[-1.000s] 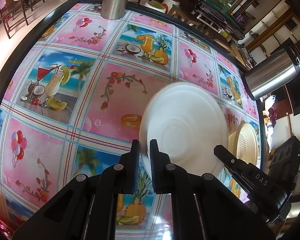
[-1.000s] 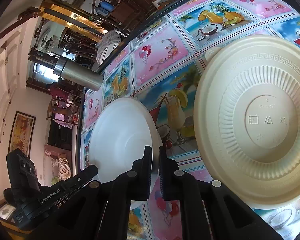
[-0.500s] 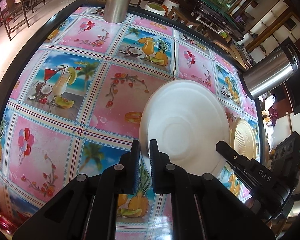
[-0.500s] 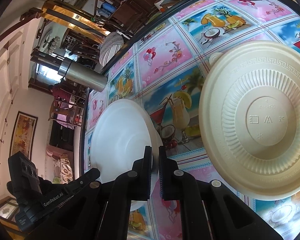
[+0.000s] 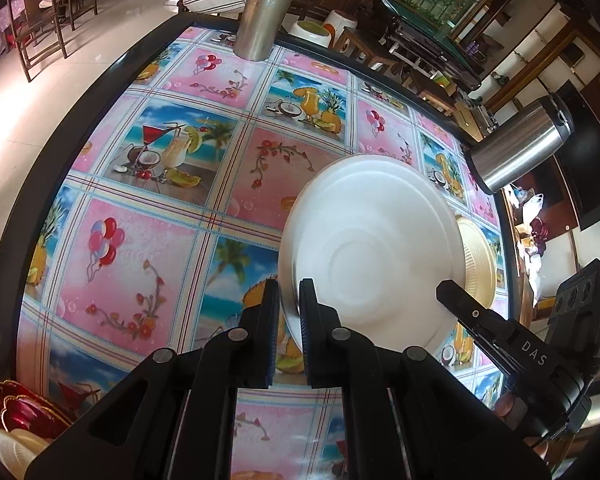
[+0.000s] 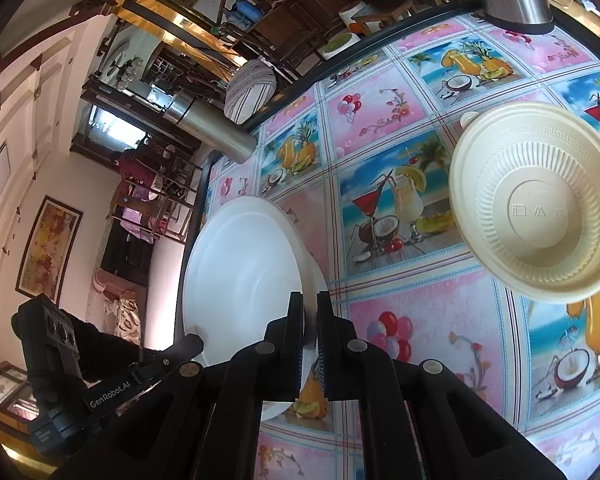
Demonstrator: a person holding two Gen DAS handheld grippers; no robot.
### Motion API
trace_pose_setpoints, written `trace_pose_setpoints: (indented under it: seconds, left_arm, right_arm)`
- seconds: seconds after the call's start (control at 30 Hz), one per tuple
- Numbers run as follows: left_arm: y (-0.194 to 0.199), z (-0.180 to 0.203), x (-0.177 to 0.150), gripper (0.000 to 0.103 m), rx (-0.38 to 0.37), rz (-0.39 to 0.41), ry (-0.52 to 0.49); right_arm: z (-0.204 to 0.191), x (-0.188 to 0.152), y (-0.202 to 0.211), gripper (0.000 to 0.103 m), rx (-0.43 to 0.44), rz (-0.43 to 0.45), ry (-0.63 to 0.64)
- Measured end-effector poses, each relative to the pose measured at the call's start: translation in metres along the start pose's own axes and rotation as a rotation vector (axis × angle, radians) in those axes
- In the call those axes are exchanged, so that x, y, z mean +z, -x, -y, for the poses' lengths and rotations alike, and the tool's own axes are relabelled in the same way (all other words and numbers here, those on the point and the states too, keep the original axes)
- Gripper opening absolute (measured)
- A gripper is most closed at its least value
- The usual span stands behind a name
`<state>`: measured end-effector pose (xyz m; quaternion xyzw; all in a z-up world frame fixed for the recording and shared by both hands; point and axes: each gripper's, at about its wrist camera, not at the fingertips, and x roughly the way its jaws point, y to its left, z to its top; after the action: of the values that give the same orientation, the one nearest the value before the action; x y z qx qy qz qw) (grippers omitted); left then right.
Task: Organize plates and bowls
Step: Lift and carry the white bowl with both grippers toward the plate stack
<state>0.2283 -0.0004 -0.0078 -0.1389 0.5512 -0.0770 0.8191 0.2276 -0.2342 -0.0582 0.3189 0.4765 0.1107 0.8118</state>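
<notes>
Here both sets of fingers are clenched on the rim of one white plate (image 5: 374,248): the left gripper (image 5: 290,308) pinches its edge at about seven o'clock in the left wrist view, and the right gripper (image 6: 310,320) pinches the opposite edge, its black tip showing at four o'clock there. The plate looks tilted and lifted clear of the patterned worktop (image 5: 148,240). A cream ribbed bowl (image 6: 538,202) lies upside down on the worktop at two o'clock in the right wrist view. The step in hand is carrying the plate; next it likely needs level, matched hands toward a stacking spot.
</notes>
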Motion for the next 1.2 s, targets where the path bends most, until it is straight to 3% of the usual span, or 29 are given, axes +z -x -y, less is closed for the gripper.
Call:
trace_pose_setpoints:
  seconds: [0.33,0.63,0.9,1.2]
  left_arm:
    - [0.066,-0.029,-0.068,0.008,-0.041,0.052,-0.018]
    - [0.139,-0.088,-0.132,0.008,-0.046,0.143,0.004]
    - [0.186,-0.152,-0.174,0.009,0.015,0.202,0.044]
    - [0.196,-0.201,-0.201,0.009,0.054,0.187,0.085]
  right_arm:
    - [-0.020,-0.077,0.045,0.007,0.059,0.006,0.024]
    - [-0.077,-0.149,0.074,0.007,0.096,-0.005,0.140]
    - [-0.151,-0.212,0.068,0.007,0.144,-0.069,0.279]
    - [-0.198,-0.272,0.037,0.008,0.131,-0.174,0.381]
